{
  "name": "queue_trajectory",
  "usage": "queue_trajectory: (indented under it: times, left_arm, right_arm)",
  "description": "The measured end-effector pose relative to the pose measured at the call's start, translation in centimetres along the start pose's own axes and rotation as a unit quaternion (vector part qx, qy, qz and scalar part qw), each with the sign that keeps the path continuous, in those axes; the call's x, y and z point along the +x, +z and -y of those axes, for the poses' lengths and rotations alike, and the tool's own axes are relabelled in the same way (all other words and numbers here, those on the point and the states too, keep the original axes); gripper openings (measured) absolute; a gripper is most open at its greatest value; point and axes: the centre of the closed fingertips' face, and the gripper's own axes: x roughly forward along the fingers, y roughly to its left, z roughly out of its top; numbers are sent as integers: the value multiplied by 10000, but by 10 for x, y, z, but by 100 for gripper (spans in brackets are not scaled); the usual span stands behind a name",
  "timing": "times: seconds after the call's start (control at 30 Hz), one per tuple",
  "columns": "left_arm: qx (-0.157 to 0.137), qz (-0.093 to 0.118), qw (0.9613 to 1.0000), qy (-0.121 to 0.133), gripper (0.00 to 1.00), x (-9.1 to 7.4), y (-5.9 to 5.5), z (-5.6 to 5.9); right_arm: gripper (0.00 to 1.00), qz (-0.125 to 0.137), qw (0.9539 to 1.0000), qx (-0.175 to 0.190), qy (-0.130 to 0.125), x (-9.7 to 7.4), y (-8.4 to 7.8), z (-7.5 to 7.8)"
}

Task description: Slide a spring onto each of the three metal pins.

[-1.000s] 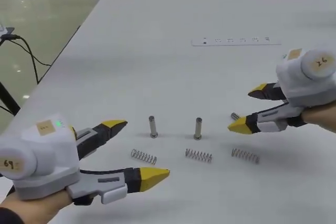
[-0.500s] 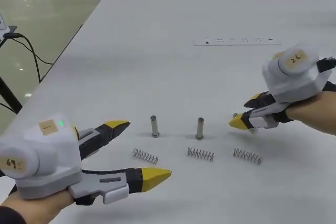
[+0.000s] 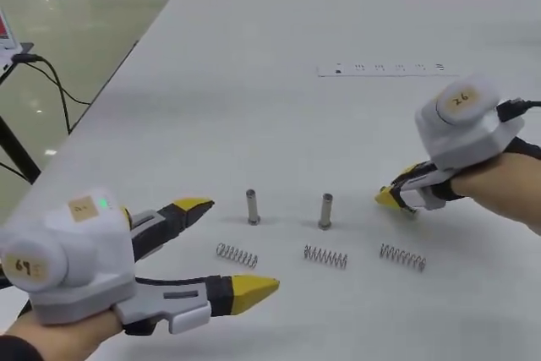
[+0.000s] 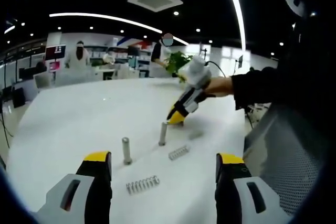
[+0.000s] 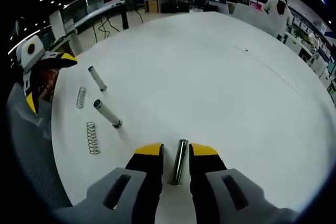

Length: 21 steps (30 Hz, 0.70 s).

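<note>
Three springs lie flat before two upright pins (third pin farther right).

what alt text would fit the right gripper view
The right gripper's yellow-tipped jaws closely flank a metal pin on a white table; whether they touch is unclear. To the left stand two more pins beside two springs, with the left gripper beyond.
</note>
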Motion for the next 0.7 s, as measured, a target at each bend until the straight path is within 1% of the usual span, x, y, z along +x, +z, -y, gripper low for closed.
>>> queue_trajectory:
  times: [0.4, 0.47, 0.53, 0.57, 0.63, 0.67, 0.7]
  left_arm:
    - [-18, 4, 10000, -9, 77, 0, -1, -1]
    - [-22, 7, 10000, -9, 77, 0, -1, -1]
    - [-28, 11, 10000, -6, 77, 0, -1, -1]
    - [-30, 12, 10000, -4, 77, 0, -1, -2]
    - [-35, 12, 10000, -5, 77, 0, -1, -2]
    - [-30, 10, 10000, -8, 77, 1, -1, -1]
    - [-27, 5, 10000, -8, 77, 1, -1, -2]
  right_arm:
    - [14, -67, 9999, 117, -56, 6, -1, 3]
    - [13, -110, 9998, 136, -63, 7, -2, 4]
    - [12, -172, 9998, 107, -92, 8, -5, 4]
    - [11, -134, 9998, 57, -126, 8, -3, 5]
    - [8, -184, 9997, 35, -177, 8, -5, 7]
    - [7, -208, 9995, -48, -231, 8, -5, 9]
    - [6, -208, 9995, -72, -231, 8, -4, 8]
